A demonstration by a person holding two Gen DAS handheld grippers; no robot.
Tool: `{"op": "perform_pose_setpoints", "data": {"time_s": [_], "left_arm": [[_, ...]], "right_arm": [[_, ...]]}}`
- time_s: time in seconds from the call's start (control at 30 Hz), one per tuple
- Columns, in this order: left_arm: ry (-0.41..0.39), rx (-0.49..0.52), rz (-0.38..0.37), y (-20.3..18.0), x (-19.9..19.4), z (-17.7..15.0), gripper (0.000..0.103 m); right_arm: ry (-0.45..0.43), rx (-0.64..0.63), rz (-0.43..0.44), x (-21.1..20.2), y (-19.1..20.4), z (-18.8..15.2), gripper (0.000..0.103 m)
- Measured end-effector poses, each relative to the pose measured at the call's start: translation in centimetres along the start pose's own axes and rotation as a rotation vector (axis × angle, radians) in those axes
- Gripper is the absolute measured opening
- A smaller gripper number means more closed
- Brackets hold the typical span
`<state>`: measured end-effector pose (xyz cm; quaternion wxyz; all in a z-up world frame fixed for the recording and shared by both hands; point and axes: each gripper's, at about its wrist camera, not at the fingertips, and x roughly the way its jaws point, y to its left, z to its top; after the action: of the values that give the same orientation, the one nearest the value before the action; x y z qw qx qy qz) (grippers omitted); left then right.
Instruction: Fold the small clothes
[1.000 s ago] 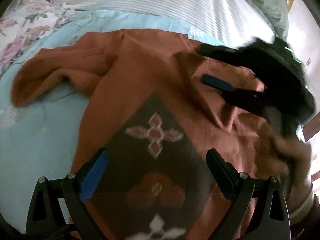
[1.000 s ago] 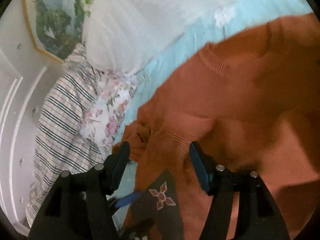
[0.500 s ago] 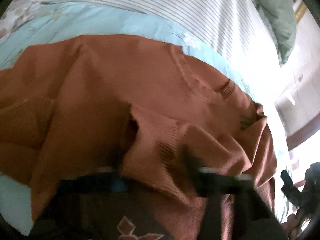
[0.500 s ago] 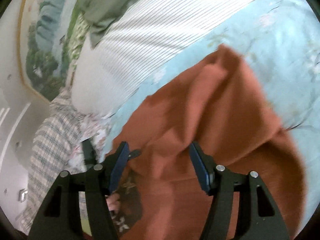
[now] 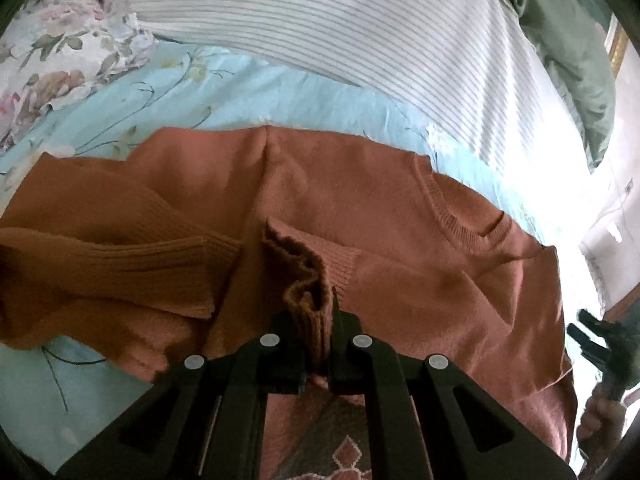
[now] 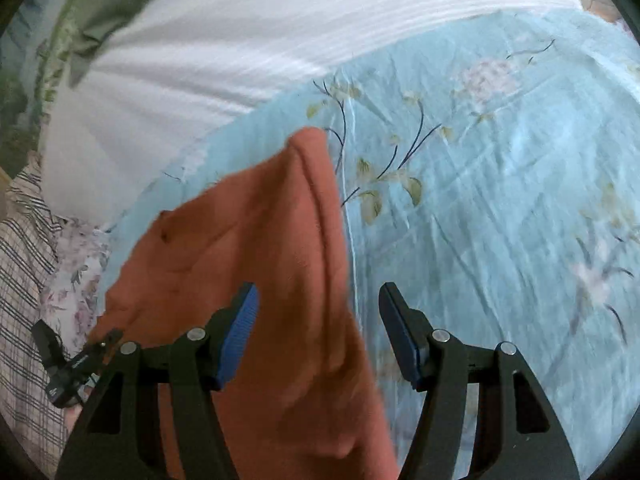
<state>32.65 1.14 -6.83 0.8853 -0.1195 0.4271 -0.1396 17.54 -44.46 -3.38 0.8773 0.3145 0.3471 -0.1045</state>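
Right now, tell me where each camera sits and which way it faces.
Left wrist: on the left gripper, looking forward and down at the rust-orange knitted sweater on the pale blue floral bedsheet; its fingers pinch a ribbed cuff.
Right wrist: on the right gripper, looking down over the sweater's edge and sheet; jaws open.
Shared: sweater, sheet, white striped pillow, and each view catches the other gripper at its edge.
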Motion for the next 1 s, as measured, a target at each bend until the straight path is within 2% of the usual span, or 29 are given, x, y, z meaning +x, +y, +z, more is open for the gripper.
{"op": "perform_pose_setpoints", "data": {"time_s": [0.03,0.07,0.1,0.13,0.27,0.33,0.5,0.6,0.63,0.7,0.73,0.8,0.83,0.87,1.0], "left_arm": [[-0.006,-0.009,0.001,0.2,-0.1,0.1,0.006],[-0.007,-0.011,0.002,0.0,0.0,0.0,0.006],[-0.009,-0.01,0.002,0.1,-0.1,-0.1,0.006],[-0.015,-0.007,0.002,0.0,-0.1,-0.1,0.006],[-0.042,0.013,-0.042,-1.3,-0.9,-0.3,0.005],[-0.051,0.033,-0.068,-2.1,-1.4,-0.6,0.006],[-0.003,0.087,-0.031,-3.2,0.2,-1.8,0.007],[0.036,0.057,-0.042,-1.9,0.8,-2.1,0.016],[0.046,0.052,-0.042,-1.5,1.0,-2.0,0.02],[0.047,0.066,-0.022,-1.4,1.1,-1.7,0.019],[0.043,0.077,-0.006,-1.5,1.1,-1.7,0.019],[0.037,0.089,0.009,-1.7,0.9,-1.7,0.019],[0.032,0.092,0.022,-1.8,0.8,-1.9,0.019],[0.027,0.093,0.036,-1.7,0.4,-2.1,0.019],[0.015,0.045,0.063,0.7,-2.6,-3.5,0.021]], "right_arm": [[0.016,-0.006,0.0,0.6,0.0,0.1,0.06],[0.042,-0.017,0.01,1.4,0.0,0.1,0.049],[0.07,-0.025,0.024,2.0,0.0,0.1,0.008],[0.075,-0.03,0.019,2.1,0.1,0.2,0.01],[-0.037,-0.02,0.004,-0.8,-1.0,0.8,0.009],[-0.038,-0.002,-0.02,-0.6,-2.1,1.0,0.009],[0.0,0.001,-0.068,0.7,-2.8,0.3,0.01],[-0.056,-0.001,-0.146,-1.2,-1.7,-0.3,0.017],[-0.081,-0.012,-0.138,-2.2,-1.0,-0.6,0.017],[-0.111,-0.052,-0.089,-3.7,0.8,-1.9,0.02],[-0.1,-0.079,-0.059,-3.8,1.6,-2.5,0.031],[-0.008,-0.105,-0.007,-2.3,2.3,-3.9,0.044],[0.024,-0.108,-0.028,-1.5,2.2,-4.5,0.044],[0.05,-0.117,-0.084,-0.9,1.7,-5.1,0.043],[0.002,-0.066,-0.065,-3.2,1.4,-6.0,0.045]]}}
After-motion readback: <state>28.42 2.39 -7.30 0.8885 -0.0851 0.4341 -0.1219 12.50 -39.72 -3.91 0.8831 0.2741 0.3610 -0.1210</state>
